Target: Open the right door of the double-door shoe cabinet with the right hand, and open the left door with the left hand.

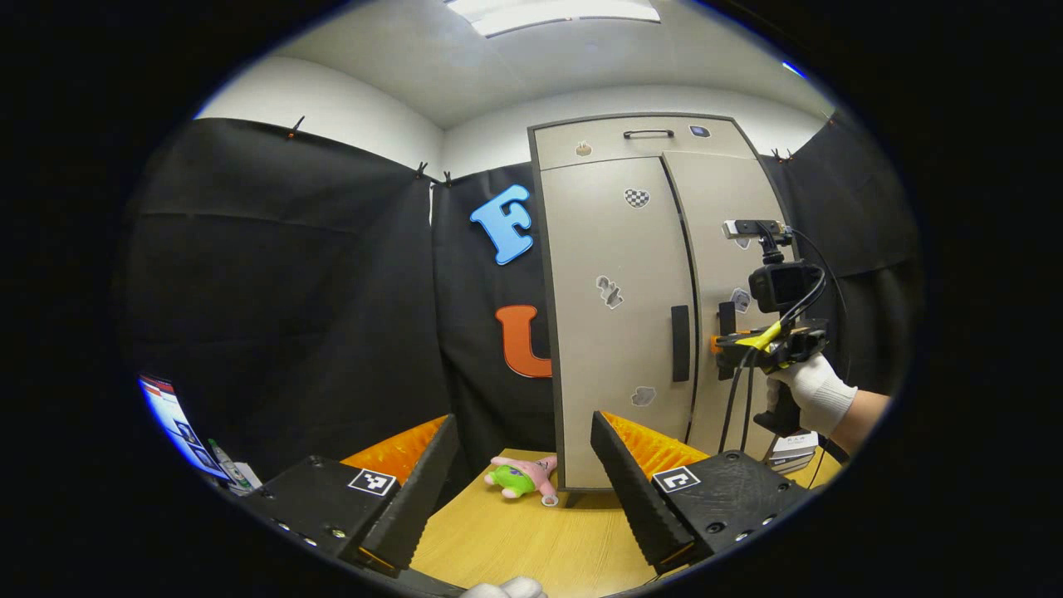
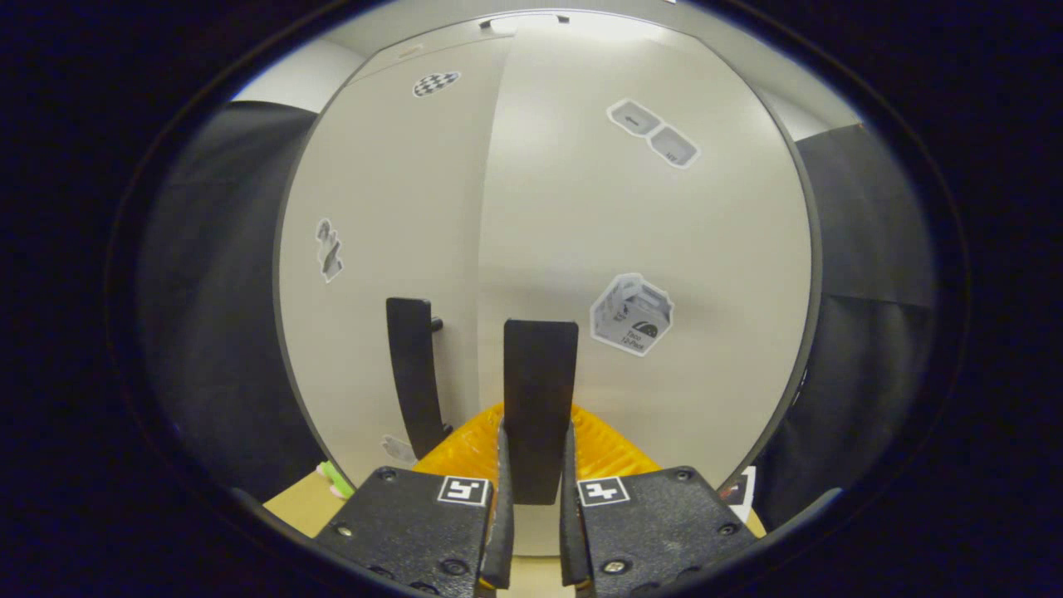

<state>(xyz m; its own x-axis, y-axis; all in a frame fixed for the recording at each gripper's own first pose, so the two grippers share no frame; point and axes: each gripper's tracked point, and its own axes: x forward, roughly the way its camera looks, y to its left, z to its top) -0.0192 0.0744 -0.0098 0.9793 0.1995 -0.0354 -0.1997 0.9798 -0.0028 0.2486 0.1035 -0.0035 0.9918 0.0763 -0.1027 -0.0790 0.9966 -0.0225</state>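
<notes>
Both doors of the tall beige double-door shoe cabinet (image 1: 639, 307) on the far wooden table look closed: right gripper (image 2: 536, 490) pinches the black vertical right-door handle (image 2: 540, 390), left gripper (image 1: 523, 490) spread and well short of the black left-door handle (image 1: 680, 342).

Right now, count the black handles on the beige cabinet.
3: a horizontal bar handle on the top panel, a vertical black handle on the left door, and a vertical one on the right door, clamped by the right claw.
</notes>
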